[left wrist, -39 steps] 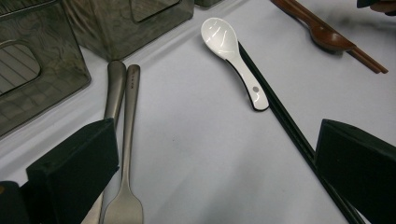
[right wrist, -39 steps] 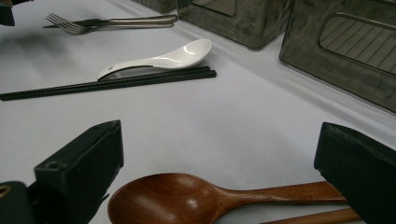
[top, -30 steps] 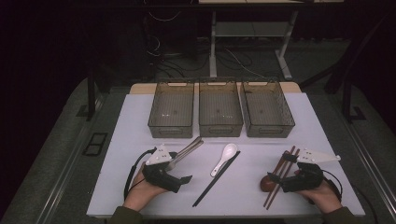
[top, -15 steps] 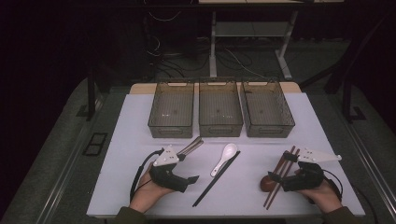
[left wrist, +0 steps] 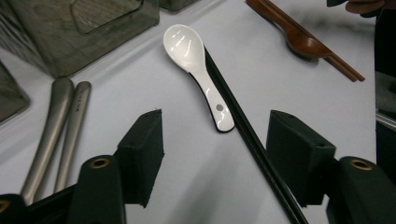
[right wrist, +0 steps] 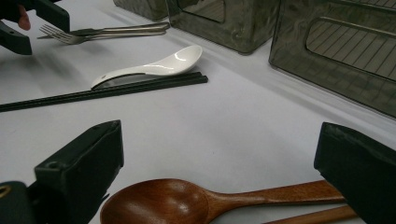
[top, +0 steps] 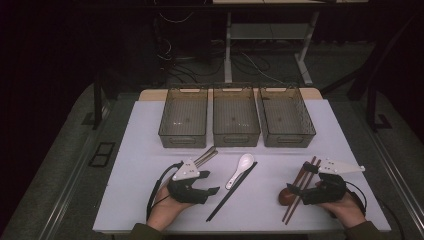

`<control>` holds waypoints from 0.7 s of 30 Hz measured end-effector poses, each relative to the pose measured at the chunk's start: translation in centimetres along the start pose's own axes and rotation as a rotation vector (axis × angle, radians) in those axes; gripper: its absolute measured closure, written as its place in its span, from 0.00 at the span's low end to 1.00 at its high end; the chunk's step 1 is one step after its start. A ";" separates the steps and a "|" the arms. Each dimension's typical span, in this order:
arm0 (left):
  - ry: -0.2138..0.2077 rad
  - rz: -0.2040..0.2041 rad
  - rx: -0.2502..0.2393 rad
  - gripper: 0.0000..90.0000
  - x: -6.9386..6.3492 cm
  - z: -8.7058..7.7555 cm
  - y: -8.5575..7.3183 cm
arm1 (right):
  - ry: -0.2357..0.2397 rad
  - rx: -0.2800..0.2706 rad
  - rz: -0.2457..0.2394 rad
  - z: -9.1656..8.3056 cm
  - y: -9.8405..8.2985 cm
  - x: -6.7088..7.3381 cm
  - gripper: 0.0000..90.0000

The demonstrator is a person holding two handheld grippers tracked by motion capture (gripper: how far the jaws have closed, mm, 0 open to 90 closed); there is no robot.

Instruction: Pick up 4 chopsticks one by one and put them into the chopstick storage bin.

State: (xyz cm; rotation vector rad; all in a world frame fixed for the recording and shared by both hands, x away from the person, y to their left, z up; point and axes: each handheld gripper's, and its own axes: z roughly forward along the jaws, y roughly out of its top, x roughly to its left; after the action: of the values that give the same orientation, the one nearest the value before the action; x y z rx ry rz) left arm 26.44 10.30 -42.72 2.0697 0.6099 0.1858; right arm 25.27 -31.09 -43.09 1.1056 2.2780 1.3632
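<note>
Left hand-held gripper [left wrist: 215, 140] hovers low over the table [top: 140, 150], its jaws just closing yet parted, gripping nothing; the white spoon [left wrist: 196, 70] lies just ahead between them, resting against the black chopsticks [left wrist: 252, 144], with metal cutlery [left wrist: 60, 126] off to its left. Right hand-held gripper [right wrist: 219, 177] sits wide open, the wooden spoon [right wrist: 187, 200] lying between its jaws, untouched. Beyond, three mesh bins [top: 236, 117] stand side by side in a row.

Left tongs [left wrist: 215, 154] closing, right tongs [right wrist: 219, 177] agape
</note>
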 end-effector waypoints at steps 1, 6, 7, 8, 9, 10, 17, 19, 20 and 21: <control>-0.003 0.001 0.004 0.43 0.0 0.2 0.1 | 0.000 0.000 0.000 0.0 0.0 0.0 0.01; -0.005 0.004 0.022 0.53 -0.2 1.0 0.5 | 0.001 0.000 -0.002 0.1 0.0 0.0 0.01; -0.007 0.005 0.023 0.56 -0.3 1.2 0.6 | 0.002 0.000 -0.001 0.1 0.0 0.0 0.01; -0.008 0.006 0.025 0.60 -0.3 1.4 0.7 | 0.002 0.000 -0.001 0.1 0.0 0.0 0.01; -0.016 0.006 0.026 0.64 -0.3 1.5 0.8 | 0.001 -0.001 -0.001 0.1 0.0 0.0 0.01; -0.021 0.005 0.027 0.68 -0.3 1.7 1.0 | 0.001 -0.001 -0.001 0.1 0.0 0.0 0.01; -0.037 -0.006 0.039 0.90 -0.2 3.0 1.8 | -0.001 0.001 -0.002 0.1 0.0 0.0 0.01; -0.046 -0.010 0.040 0.96 -0.2 3.4 2.1 | 0.000 0.001 0.000 0.1 0.0 0.0 0.01; -0.048 -0.009 0.040 0.98 -0.2 3.6 2.2 | 0.000 0.000 0.000 0.2 0.0 0.0 0.01; -0.051 -0.014 0.039 0.99 -0.2 3.8 2.3 | 0.001 0.001 0.000 0.2 0.0 -0.1 0.01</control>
State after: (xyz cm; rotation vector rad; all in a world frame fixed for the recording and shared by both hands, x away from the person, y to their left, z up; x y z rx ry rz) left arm 28.44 6.32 -42.92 2.1005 0.6007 0.1139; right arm 25.42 -31.02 -43.18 1.1057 2.2799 1.3628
